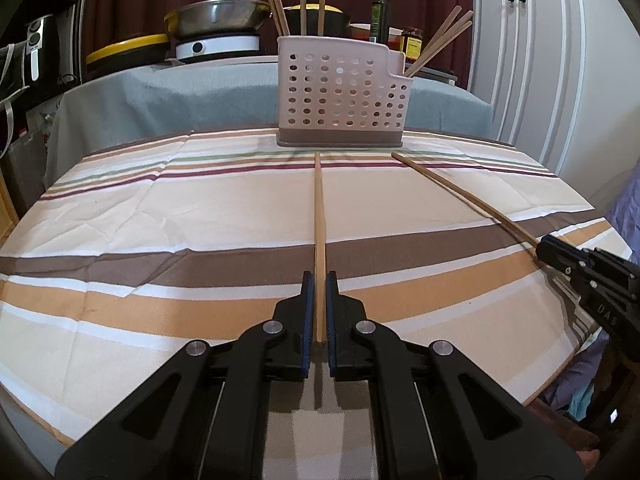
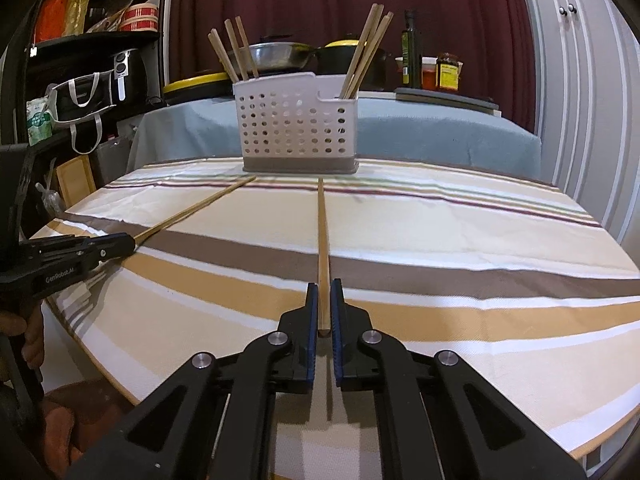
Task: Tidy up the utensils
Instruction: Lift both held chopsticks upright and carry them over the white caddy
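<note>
Chopsticks mostly sorted already: the perforated utensil caddy (image 2: 298,128) stands at the far side of the counter (image 2: 460,240), on the striped cloth, with one bundle of wooden chopsticks (image 2: 234,50) upright in its left compartment and another bundle (image 2: 366,50) leaning out of the lower right compartment. Two loose chopsticks left on the cloth, both pointing toward the caddy. Left tongs (image 1: 319,280) sit astride the near end of one chopstick (image 1: 319,216); pads close on either side, a thin gap showing, so judged nearly clenched but not clearly pinching. Right tongs (image 2: 324,286) bracket the near end of the other chopstick (image 2: 322,236) in the same way, narrow gap each side, stick lying flat. Each stick's far tip lies just short of the caddy base. Judgement: task near its end; remaining work is to clamp, lift and drop these two into a compartment. Background pots, bottles and jars on the far blue-covered table are not involved.
</note>
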`<action>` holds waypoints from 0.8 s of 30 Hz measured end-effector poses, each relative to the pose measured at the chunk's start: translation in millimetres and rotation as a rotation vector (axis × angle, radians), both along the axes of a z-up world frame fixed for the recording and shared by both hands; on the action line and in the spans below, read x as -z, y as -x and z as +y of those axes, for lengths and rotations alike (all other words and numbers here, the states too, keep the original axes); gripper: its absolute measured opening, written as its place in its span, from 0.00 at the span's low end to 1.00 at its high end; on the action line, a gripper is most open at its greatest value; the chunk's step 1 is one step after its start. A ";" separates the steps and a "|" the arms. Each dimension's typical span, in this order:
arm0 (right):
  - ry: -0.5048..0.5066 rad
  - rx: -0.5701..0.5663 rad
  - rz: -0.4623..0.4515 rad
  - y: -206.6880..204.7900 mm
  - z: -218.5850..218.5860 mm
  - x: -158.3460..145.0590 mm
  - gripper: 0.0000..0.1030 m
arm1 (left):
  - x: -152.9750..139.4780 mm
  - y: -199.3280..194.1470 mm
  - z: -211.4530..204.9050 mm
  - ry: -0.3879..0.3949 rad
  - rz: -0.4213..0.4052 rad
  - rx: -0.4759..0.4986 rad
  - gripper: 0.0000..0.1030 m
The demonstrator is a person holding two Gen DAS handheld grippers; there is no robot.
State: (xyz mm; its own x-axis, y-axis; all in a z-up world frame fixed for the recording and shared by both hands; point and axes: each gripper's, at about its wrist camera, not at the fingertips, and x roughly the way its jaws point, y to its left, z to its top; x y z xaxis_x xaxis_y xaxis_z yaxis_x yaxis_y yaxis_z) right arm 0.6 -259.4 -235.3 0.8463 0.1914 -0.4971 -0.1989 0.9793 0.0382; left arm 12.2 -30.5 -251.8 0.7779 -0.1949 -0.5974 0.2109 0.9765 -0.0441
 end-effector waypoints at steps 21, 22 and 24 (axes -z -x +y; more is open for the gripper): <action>0.007 0.028 -0.115 6.7 0.5 -56.4 0.07 | -58.9 13.8 8.6 0.014 -0.131 -0.012 0.06; 0.008 0.028 -0.122 6.6 1.0 -59.5 0.07 | -64.9 14.8 9.0 0.016 -0.142 -0.011 0.06; 0.016 0.027 -0.145 7.1 2.6 -70.2 0.07 | -75.2 16.4 9.8 0.022 -0.163 -0.010 0.06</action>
